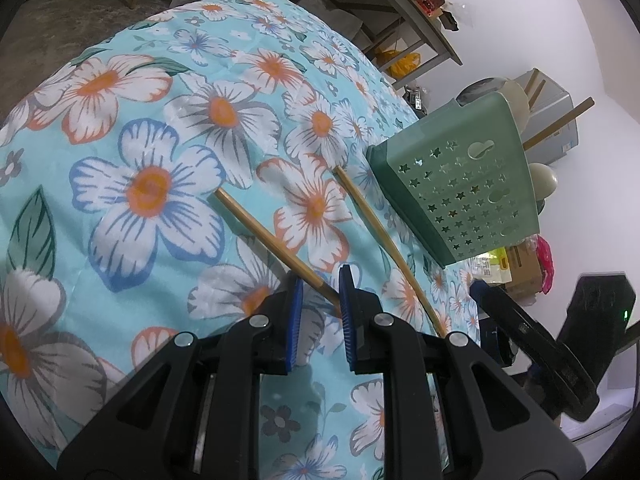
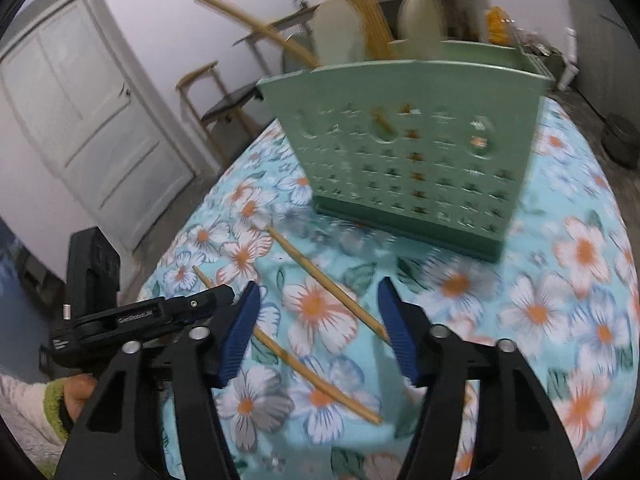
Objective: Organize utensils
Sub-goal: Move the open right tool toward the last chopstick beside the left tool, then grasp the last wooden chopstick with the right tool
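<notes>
Two wooden chopsticks lie on the floral cloth. One chopstick (image 1: 264,232) runs diagonally into my left gripper (image 1: 320,284), whose blue pads stand apart around its near end without pinching it. The second chopstick (image 1: 384,240) lies to the right, beside the green utensil holder (image 1: 460,188). In the right wrist view my right gripper (image 2: 318,300) is open and empty above both chopsticks, one (image 2: 328,284) between its fingers and the other (image 2: 312,380) nearer. The green holder (image 2: 408,152) stands upright ahead, holding chopsticks and pale spoons.
The floral tablecloth (image 1: 120,160) covers the table. The right gripper's body (image 1: 532,344) shows at the lower right of the left wrist view. The left gripper (image 2: 120,316) and a hand show at the left of the right wrist view. A white door (image 2: 80,120) and shelves stand behind.
</notes>
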Demonstrator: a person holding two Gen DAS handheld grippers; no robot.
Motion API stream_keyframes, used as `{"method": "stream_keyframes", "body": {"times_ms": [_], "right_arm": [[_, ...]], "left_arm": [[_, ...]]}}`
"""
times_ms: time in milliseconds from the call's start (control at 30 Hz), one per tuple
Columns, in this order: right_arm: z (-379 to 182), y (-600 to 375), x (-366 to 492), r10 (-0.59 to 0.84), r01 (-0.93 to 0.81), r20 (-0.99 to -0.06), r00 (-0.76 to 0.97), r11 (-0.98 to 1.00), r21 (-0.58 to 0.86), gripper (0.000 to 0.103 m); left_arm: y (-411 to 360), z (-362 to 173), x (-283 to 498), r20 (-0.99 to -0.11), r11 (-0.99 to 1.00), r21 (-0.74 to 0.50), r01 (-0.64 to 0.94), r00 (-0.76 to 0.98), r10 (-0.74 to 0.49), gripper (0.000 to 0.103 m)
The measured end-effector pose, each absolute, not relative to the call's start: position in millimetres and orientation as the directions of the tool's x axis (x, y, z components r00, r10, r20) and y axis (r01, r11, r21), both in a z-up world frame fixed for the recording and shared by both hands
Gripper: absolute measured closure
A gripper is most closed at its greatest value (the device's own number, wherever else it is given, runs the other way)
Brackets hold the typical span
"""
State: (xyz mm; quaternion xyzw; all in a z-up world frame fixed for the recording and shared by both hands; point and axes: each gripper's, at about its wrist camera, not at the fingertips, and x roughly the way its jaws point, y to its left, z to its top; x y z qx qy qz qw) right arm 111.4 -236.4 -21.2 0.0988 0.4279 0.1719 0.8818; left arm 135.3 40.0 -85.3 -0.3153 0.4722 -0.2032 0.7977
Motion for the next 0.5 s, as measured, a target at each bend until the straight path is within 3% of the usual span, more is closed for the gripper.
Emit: {"method": "stream_keyframes", "body": {"times_ms": [500], "right_arm": [[-40,-191,157,0.349,-0.344,-0.805,0.480,0.919,0.193,0.080]], "left_arm": [[38,-85,135,-0.626,0.720,-0.693,0.026,0.473,-0.620,0.086]]}}
